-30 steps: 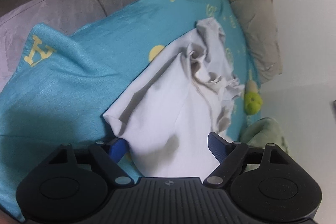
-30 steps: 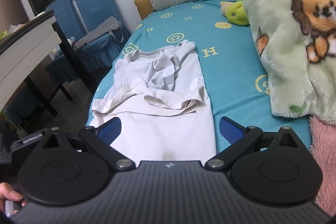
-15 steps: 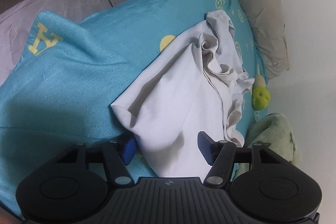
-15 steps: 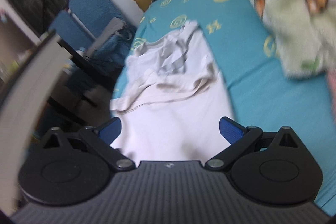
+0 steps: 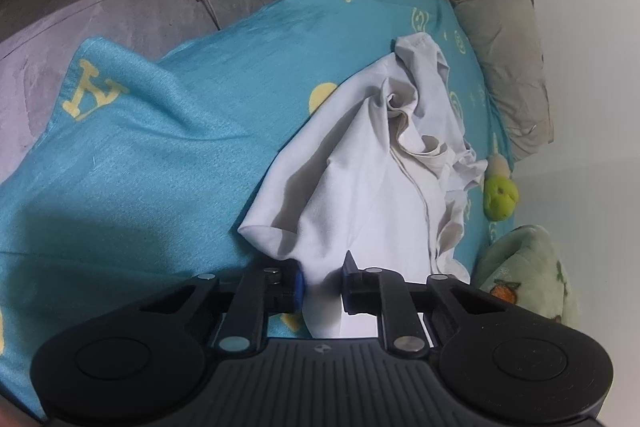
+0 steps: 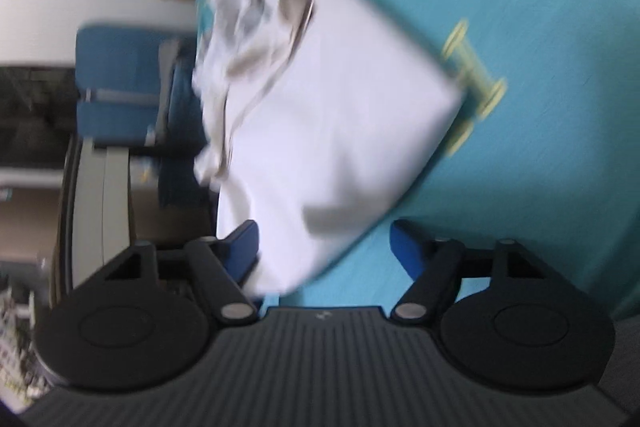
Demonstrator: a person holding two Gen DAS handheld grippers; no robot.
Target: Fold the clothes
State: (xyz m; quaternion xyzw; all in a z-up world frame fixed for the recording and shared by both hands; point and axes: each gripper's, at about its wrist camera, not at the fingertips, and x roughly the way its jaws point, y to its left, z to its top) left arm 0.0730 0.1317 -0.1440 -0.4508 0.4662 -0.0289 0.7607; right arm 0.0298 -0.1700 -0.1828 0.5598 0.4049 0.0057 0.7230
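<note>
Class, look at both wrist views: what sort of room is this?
Most likely a bedroom: a white garment lies on a bed with a teal patterned sheet, a grey pillow at its head and a plush blanket alongside.

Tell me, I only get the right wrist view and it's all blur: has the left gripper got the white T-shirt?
Observer: Yes. The left gripper is pinched on a corner of the white T-shirt at its near end.
Operator: Is anything lying past the shirt?
Observer: A green plush toy lies on the bedsheet next to the crumpled end.
Operator: Anything else close by?
Observer: A pale green fleece blanket is bunched up near that toy.
</note>
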